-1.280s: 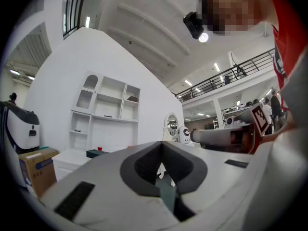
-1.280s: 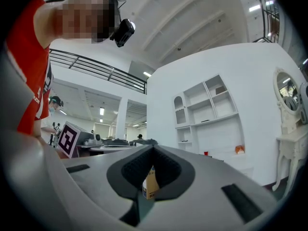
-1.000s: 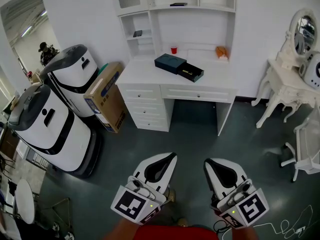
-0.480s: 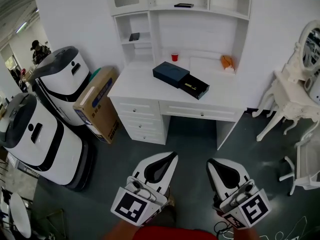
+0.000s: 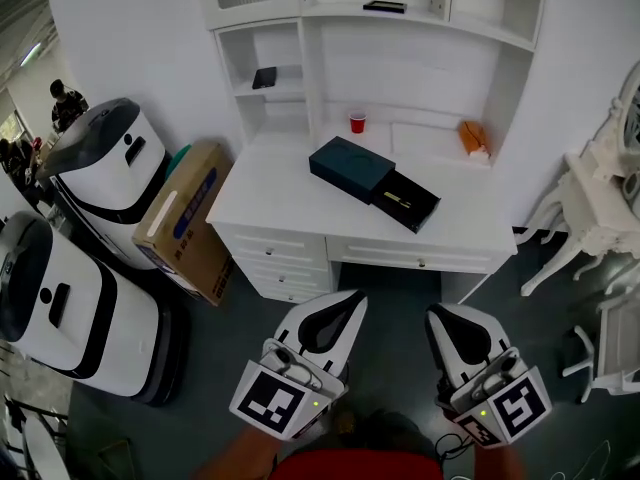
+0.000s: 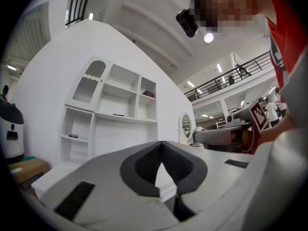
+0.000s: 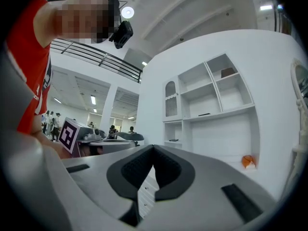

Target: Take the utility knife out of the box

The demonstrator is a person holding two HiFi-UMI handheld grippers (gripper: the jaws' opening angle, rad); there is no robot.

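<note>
A dark blue box (image 5: 351, 168) lies on the white desk (image 5: 280, 193) in the head view. Its black drawer (image 5: 411, 202) is pulled out toward the front right, and a slim yellowish utility knife (image 5: 397, 200) lies in it. My left gripper (image 5: 349, 299) and right gripper (image 5: 441, 314) hang side by side over the floor in front of the desk, well short of the box. Both point at the desk with their jaws closed tip to tip and nothing between them. The left gripper (image 6: 161, 142) and right gripper (image 7: 153, 147) each show their pads meeting in their own views.
A red cup (image 5: 358, 122) and an orange object (image 5: 473, 137) stand at the desk's back. Two white robot machines (image 5: 96, 163) and a tilted cardboard box (image 5: 184, 220) crowd the left. A white dressing table (image 5: 598, 183) stands at the right. Drawers (image 5: 285, 258) front the desk.
The desk and box have grown larger and nearer in the head view as I walk toward them. Both grippers keep their place in the picture and stay shut.
</note>
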